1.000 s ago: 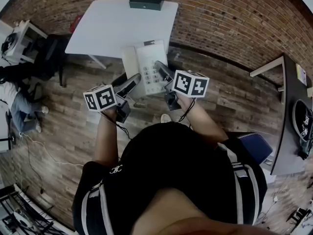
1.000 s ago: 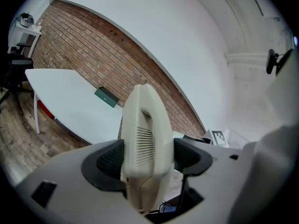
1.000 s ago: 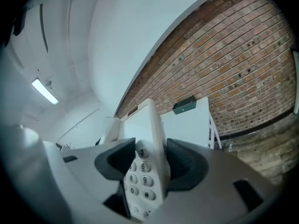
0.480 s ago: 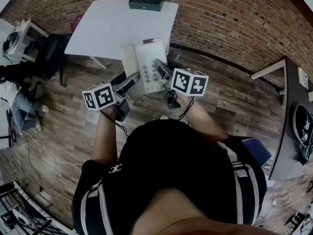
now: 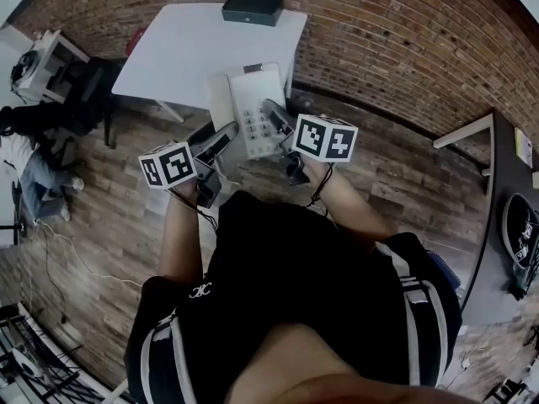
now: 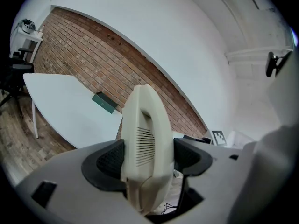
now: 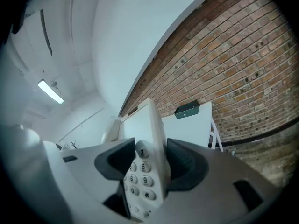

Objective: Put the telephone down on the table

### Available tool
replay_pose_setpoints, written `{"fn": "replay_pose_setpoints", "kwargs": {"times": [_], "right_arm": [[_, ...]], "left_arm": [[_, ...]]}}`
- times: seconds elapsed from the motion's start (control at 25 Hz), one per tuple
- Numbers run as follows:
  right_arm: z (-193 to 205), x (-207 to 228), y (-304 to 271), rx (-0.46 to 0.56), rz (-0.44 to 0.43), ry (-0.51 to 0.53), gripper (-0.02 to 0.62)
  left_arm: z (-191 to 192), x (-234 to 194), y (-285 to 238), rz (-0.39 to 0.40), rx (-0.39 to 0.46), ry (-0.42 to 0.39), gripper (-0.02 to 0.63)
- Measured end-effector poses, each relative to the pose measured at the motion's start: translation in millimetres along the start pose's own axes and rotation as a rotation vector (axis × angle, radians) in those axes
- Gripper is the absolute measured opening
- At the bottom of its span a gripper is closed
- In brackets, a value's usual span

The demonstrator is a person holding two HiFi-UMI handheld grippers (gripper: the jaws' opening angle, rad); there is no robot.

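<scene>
While the telephone (image 5: pixel 255 108) hangs at upper centre of the head view, across the near edge of the bench (image 5: pixel 185 49) and partly over the floor (image 5: pixel 109 200), only the two grips carry it.

Left gripper (image 5: pixel 221 139): fingers (image 6: pixel 108 158) closed on the end of the handset (image 6: pixel 145 134), grille side showing.
Right gripper (image 5: pixel 275 118): fingers (image 7: pixel 183 164) closed across the thin edge of the body, right at the keypad (image 7: pixel 142 174).

Risks:
- The grips sit on two separate parts. If the grippers drift apart or tilt differently, the handset likely lifts off its cradle or the body twists and swings.
- The right grip is a narrow pinch on smooth plastic near one edge. The weight hangs off to one side, so the body could rotate or slip out.
- Setting down short of the bench edge leaves the body overhanging, and it tips to the floor on release.
- Opening one gripper first dumps the load on the other.

Can't tell:
- Height above the bench; the steep look-down flattens it.
- Whether the handset is seated in the cradle.
- Any cord; none made out.
- Underside of the telephone, and the bench corner behind it.
- The person's torso fills the lower half of the head view.

The dark box (image 5: pixel 253 8) at the far bench edge sits well apart, no conflict.
</scene>
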State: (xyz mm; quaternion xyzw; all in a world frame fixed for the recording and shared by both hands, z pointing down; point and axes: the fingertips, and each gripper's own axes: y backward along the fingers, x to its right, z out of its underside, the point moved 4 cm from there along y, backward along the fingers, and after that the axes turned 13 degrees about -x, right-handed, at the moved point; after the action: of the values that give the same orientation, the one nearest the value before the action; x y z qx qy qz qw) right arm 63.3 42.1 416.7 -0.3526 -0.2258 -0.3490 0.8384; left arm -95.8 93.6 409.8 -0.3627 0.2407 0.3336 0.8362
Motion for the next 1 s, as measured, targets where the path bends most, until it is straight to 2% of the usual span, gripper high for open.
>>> {"fn": "replay_pose_setpoints", "kwargs": {"times": [0.64, 1.0], "right_arm": [[-26.5, 26.7, -6.7, 0.026, -0.006, -0.002, 0.192], [-46.1, 39.8, -30.3, 0.019, -0.007, -0.031, 0.192]], "left_arm": [[-25.2, -4.6, -29.2, -0.006, 0.006, -0.022, 0.33], [-50.8, -24.1, -43.9, -0.004, -0.019, -0.015, 0.328]]}}
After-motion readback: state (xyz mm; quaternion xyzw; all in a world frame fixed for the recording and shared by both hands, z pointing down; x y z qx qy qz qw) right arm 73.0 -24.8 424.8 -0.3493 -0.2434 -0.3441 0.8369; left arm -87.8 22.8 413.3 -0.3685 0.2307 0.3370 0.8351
